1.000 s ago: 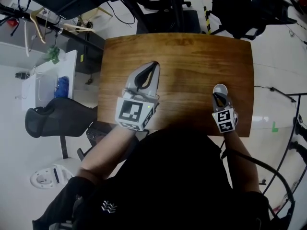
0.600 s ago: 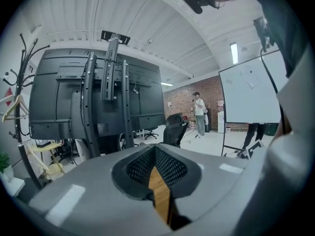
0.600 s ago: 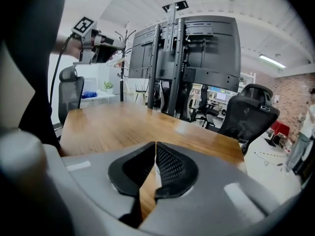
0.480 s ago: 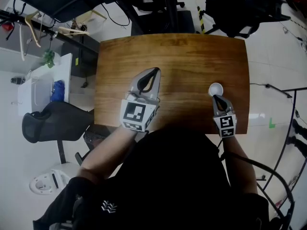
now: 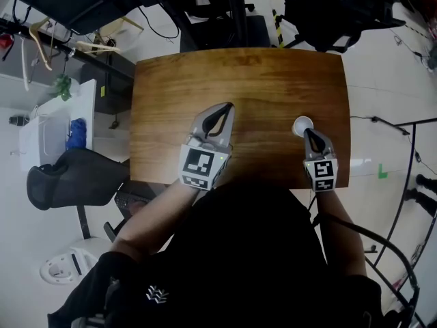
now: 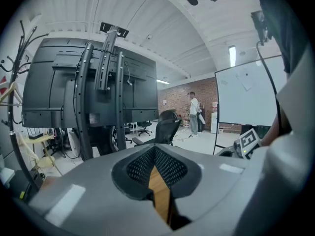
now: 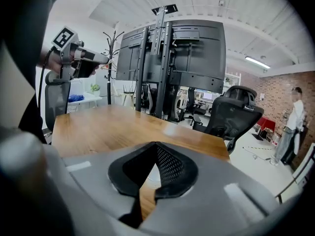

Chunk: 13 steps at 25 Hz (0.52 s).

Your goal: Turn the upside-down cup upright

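Observation:
A small white cup [image 5: 301, 124] stands on the wooden table [image 5: 259, 80] near its right edge; I cannot tell which way up it is. My right gripper [image 5: 306, 131] has its tips at the cup's near side. In the right gripper view the fingertips [image 7: 156, 144] meet, and a bit of the white cup [image 7: 151, 175] shows through the gap below them. Nothing visibly sits between the pads. My left gripper [image 5: 226, 106] hovers over the middle of the table, shut and empty. In the left gripper view its jaws [image 6: 155, 149] frame only a strip of wood.
Black office chairs [image 5: 232, 26] stand beyond the table's far edge, and another chair [image 5: 68, 176] is at its left. A white side table [image 5: 54, 125] is further left. A black screen rack [image 7: 172, 63] rises past the far edge. A person [image 6: 194, 114] stands far off.
The left gripper has sunk toward the table and looks smaller. The right gripper's tips, which covered part of the cup, now rest at its near side. The head camera shifted slightly.

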Tool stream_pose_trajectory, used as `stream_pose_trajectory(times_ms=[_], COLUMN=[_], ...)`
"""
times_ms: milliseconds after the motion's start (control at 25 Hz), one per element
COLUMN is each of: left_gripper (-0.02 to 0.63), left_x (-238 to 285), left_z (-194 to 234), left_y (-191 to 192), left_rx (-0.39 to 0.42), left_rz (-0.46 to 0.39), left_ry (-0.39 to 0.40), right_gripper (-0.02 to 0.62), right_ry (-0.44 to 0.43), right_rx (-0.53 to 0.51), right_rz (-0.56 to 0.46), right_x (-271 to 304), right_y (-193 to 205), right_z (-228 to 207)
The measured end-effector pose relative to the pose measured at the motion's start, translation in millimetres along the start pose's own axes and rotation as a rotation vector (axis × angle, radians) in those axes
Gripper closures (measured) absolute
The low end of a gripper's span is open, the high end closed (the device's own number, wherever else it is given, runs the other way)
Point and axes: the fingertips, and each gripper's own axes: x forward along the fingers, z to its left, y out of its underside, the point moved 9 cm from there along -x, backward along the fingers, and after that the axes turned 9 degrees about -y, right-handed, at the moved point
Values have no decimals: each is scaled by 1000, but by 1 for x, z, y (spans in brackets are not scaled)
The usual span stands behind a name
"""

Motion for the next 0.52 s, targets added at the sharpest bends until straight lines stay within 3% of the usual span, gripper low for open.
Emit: stream_pose_trajectory(times_ms=[520], left_gripper=[606], left_x=[-1], left_z=[5], left_y=[-2], left_rx=[-15], left_rz=[-8], left_ry=[8], right_gripper=[594], right_ry=[15], right_rx=[21], right_rz=[1], right_x=[-3], right_y=[1], right_z=[4])
